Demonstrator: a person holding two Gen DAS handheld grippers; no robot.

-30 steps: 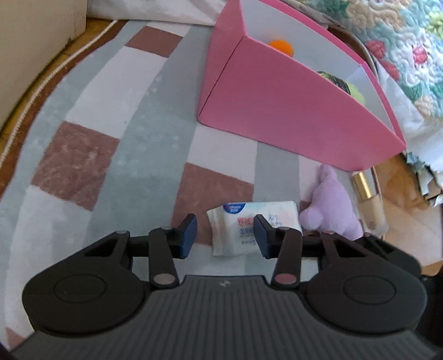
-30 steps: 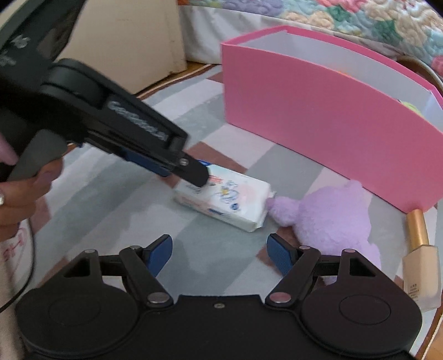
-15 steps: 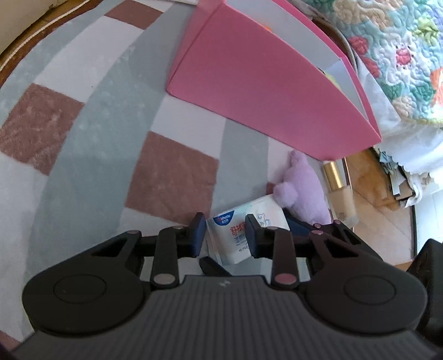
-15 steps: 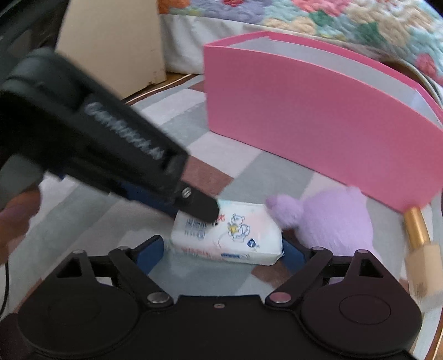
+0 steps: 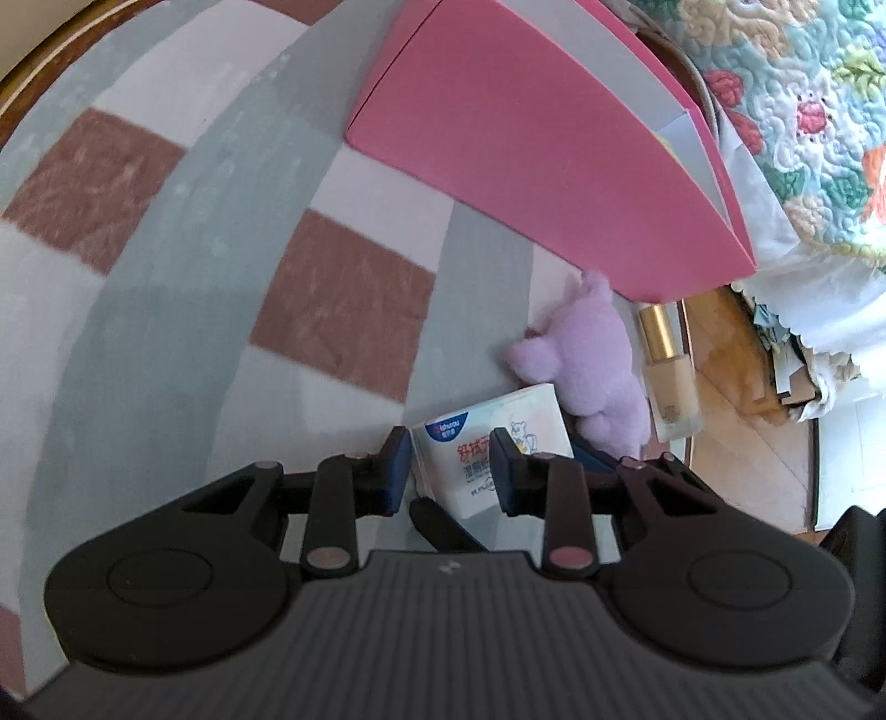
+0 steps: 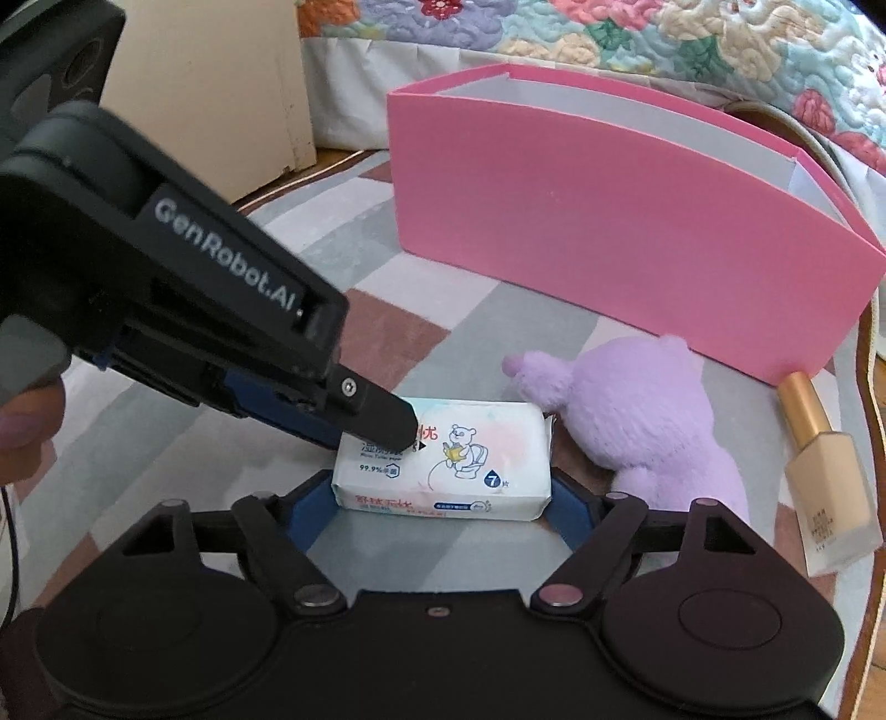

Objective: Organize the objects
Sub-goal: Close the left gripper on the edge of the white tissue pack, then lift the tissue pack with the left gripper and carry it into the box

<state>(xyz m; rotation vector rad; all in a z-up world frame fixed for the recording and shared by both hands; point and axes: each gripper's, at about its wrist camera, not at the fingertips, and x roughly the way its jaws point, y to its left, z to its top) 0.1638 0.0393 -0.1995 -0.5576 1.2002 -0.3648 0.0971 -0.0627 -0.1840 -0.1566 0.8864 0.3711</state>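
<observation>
A white wet-wipes pack lies on the checked rug and also shows in the left wrist view. My left gripper is shut on one end of the pack. My right gripper has its blue pads against both ends of the pack. A purple plush toy touches the pack's right end. A pink open box stands behind them and also shows in the left wrist view. A foundation bottle with a gold cap lies to the right.
The rug stretches left and forward. A quilted bed sits behind the box. A cream cabinet stands at the back left. Wooden floor and papers lie past the rug's right edge.
Both grippers have come in on the wipes pack. My left jaws have closed on its end, and my right pads now sit around it. The pack has turned.
</observation>
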